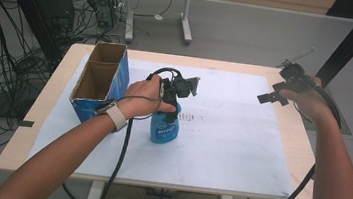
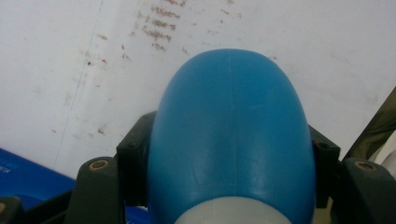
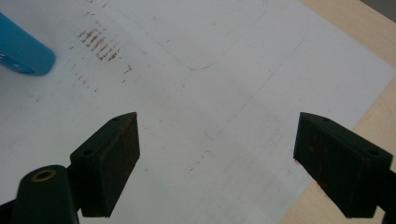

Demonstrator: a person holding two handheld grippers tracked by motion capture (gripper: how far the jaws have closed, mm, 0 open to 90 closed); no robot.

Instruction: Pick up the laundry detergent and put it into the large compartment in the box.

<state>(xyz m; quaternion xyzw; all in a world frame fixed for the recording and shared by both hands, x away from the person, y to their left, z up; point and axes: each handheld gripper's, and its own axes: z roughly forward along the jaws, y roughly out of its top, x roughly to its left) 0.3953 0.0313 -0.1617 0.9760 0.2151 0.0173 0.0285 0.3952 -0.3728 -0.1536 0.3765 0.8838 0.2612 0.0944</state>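
A blue spray bottle (image 1: 165,128) stands upright on the white sheet (image 1: 230,141) near the table's middle. My left gripper (image 1: 170,104) comes down on its top from above and is shut on it. In the left gripper view the bottle's rounded blue shoulder (image 2: 231,135) sits between the two jaws of the left gripper (image 2: 231,156), with both pads pressed against its sides. My right gripper (image 1: 278,93) hovers open over the sheet's far right edge. In the right gripper view the right gripper (image 3: 215,158) has nothing between its wide-apart jaws, and the bottle's base (image 3: 21,49) shows at upper left.
An open-topped cardboard box (image 1: 99,78) with blue sides and two compartments stands at the table's left, close to the bottle; its blue side (image 2: 23,175) shows low at the left. Bare wooden table (image 1: 294,133) borders the sheet. Cables and table legs lie on the floor beyond.
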